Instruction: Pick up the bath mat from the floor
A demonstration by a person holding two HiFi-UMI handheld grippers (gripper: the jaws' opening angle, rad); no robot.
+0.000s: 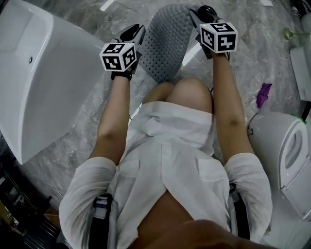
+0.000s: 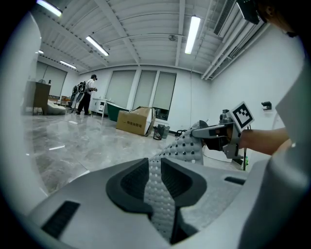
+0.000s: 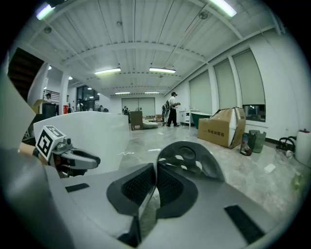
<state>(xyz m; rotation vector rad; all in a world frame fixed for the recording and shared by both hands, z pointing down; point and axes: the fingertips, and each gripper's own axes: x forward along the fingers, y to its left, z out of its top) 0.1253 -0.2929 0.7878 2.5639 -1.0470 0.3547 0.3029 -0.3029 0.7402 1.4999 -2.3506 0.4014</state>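
Fingers (image 2: 130,184): left gripper (image 1: 138,30); right gripper (image 1: 195,13); both clamped on bath mat (image 1: 167,44) | mat spans between

Grey dotted bath mat (image 1: 167,44), white bathtub (image 1: 48,97), grey marbled floor (image 1: 257,63)

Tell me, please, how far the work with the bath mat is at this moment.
Done: the left gripper and the right gripper each pinch an edge of the bath mat, which hangs raised between them. In hand: the lift itself. Left: the mat's lower end is by the person's knees, and I cannot tell whether it is clear of the floor.
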